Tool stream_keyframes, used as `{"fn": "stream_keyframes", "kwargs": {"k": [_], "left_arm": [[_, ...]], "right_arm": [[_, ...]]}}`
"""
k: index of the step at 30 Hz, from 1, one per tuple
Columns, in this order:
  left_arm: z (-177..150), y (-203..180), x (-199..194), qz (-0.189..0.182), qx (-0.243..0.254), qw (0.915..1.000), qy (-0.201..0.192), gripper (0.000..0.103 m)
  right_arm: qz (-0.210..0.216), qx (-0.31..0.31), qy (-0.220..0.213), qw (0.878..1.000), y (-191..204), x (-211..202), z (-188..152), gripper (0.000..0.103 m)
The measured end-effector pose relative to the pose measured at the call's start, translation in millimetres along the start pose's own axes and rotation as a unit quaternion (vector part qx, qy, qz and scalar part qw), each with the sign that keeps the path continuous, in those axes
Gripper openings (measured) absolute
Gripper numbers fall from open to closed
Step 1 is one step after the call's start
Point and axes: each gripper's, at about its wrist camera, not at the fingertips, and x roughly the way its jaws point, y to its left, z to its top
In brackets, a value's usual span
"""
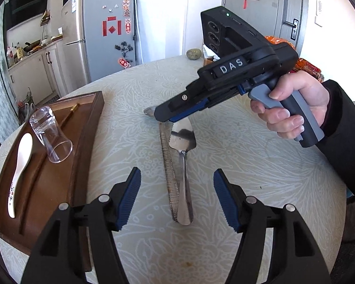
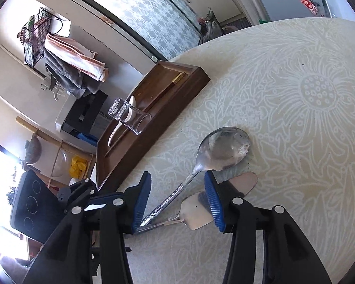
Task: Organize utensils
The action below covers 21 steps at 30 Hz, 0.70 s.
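Observation:
A steel spoon (image 1: 169, 168) with a textured handle and a steel cake server (image 1: 183, 139) lie side by side on the round table (image 1: 248, 165). My left gripper (image 1: 176, 198) is open above their handle ends. My right gripper (image 1: 163, 118) hovers over the spoon bowl and server blade; in the right wrist view it (image 2: 177, 201) is open, straddling the spoon (image 2: 222, 149) neck and the server (image 2: 196, 213). A brown wooden tray (image 1: 47, 189) at left holds a white ceramic spoon (image 1: 20, 165), an overturned glass (image 1: 51, 135) and a chopstick (image 1: 69, 114).
The tray (image 2: 153, 108) sits at the table's left edge. Orange packaged items (image 1: 307, 66) and a small round object (image 1: 193, 54) sit at the far side. A fridge (image 1: 99, 37) and kitchen counter stand beyond the table.

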Motion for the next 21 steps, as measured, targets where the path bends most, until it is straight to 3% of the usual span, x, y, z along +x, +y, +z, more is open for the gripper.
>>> {"fn": "stream_keyframes", "kwargs": {"k": [5, 8, 10, 11, 21], "left_arm": [[-1.8, -15.1, 7.5, -0.006, 0.028, 0.9994, 0.022, 0.065], [0.7, -23.7, 4.4, -0.020, 0.039, 0.9989, 0.014, 0.052], [-0.3, -24.1, 9.4, -0.010, 0.041, 0.9987, 0.029, 0.046], [-1.9, -23.0, 13.0, 0.000, 0.044, 0.9983, 0.038, 0.034], [-5.7, -18.6, 12.8, 0.010, 0.045, 0.9974, 0.056, 0.033]], "right_arm": [[0.003, 0.000, -0.015, 1.000, -2.2, -17.6, -3.1, 0.048], [0.008, 0.000, -0.026, 1.000, -4.8, -27.4, -4.1, 0.048], [0.009, 0.000, -0.029, 1.000, -6.4, -30.8, -5.1, 0.048], [0.010, -0.001, -0.029, 1.000, -7.5, -31.4, -6.0, 0.048], [0.005, -0.001, -0.024, 1.000, -11.5, -28.0, -9.8, 0.048]]}}
